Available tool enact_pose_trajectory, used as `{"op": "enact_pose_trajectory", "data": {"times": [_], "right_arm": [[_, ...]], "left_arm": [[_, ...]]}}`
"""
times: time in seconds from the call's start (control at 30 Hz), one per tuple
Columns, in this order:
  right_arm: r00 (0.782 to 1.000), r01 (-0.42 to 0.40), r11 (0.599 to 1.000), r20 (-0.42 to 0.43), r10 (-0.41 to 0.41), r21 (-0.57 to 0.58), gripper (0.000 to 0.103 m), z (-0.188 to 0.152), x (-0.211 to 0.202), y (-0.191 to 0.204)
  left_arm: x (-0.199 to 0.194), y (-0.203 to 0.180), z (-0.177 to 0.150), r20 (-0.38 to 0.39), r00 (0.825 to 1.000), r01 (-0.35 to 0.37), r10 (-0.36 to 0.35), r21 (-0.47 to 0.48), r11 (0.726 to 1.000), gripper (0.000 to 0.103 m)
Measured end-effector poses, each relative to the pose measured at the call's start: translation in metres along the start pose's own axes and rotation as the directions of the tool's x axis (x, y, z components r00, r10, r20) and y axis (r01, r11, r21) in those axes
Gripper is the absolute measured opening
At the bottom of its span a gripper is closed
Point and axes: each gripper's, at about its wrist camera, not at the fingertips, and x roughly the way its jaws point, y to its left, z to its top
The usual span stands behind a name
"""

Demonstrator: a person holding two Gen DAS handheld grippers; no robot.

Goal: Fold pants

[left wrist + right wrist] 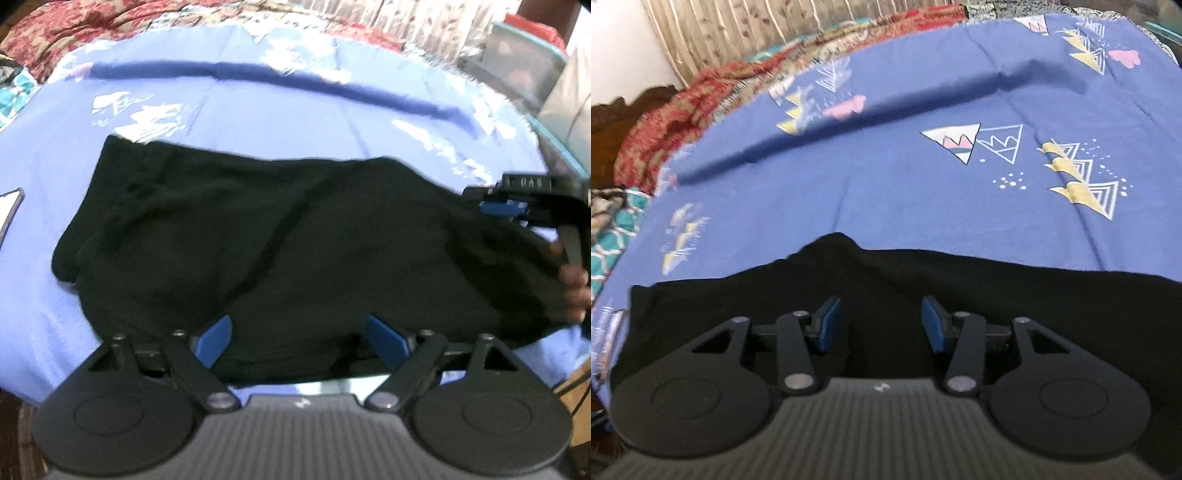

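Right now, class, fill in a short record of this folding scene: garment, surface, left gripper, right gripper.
garment: black fabric pants, lying spread out, rumpled
surface: blue printed cloth with triangle patterns, under the pants
left gripper: jaws open, nothing between the blue pads, over the pants' near edge
right gripper: jaws open, nothing held, over the pants
background: red floral blanket beyond the blue cloth

Left black hand-held gripper (298, 341), blue pads: jaws wide apart, angled downward, nothing clamped. Right black hand-held gripper (882, 323): jaws partly apart, gripping nothing; a hand (572, 284) on its handle.
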Motion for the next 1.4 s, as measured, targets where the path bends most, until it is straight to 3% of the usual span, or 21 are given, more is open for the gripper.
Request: {"op": "enact_pose_trajectory", "data": {"times": [0.1, 0.23, 0.37, 0.47, 0.57, 0.73, 1.07, 1.4], "right_arm": [[0.999, -0.04, 0.999, 0.0, 0.04, -0.02, 0.051, -0.016, -0.017, -0.001], [0.996, -0.085, 0.996, -0.016, 0.085, -0.027, 0.051, -0.035, -0.029, -0.001], [0.997, -0.057, 0.997, -0.057, 0.055, -0.045, 0.051, -0.053, -0.027, -0.009], [0.993, -0.01, 1.0, -0.116, 0.011, 0.009, 0.051, -0.06, -0.017, -0.027], [0.996, -0.068, 0.995, -0.061, 0.072, 0.068, 0.051, -0.056, -0.029, -0.04], [0.997, -0.076, 0.993, 0.003, 0.076, 0.086, 0.051, -0.049, -0.043, -0.05], [0.996, -0.087, 0.989, -0.002, 0.088, 0.122, 0.051, -0.076, -0.057, -0.055], [0.995, -0.093, 0.985, 0.06, 0.085, 0.144, 0.051, -0.074, -0.07, -0.064]], "left_arm": [[-0.009, -0.009, 0.001, 0.027, 0.999, 0.032, -0.033, 0.018, 0.999, 0.084], [-0.001, -0.017, 0.0, -0.005, 1.0, 0.028, -0.028, 0.044, 0.999, 0.084], [0.019, -0.021, -0.011, -0.079, 0.996, -0.03, 0.036, 0.074, 0.997, 0.083], [0.02, -0.031, -0.015, -0.08, 0.994, -0.07, 0.081, 0.133, 0.989, 0.084], [0.013, -0.035, -0.01, -0.069, 0.997, -0.038, 0.046, 0.117, 0.992, 0.084], [-0.001, -0.045, 0.0, -0.018, 1.0, 0.014, -0.012, 0.087, 0.996, 0.084], [0.033, -0.064, -0.016, -0.151, 0.988, -0.008, 0.024, 0.107, 0.994, 0.084], [0.023, -0.075, -0.004, -0.086, 0.996, 0.037, -0.026, 0.124, 0.992, 0.084]]}}
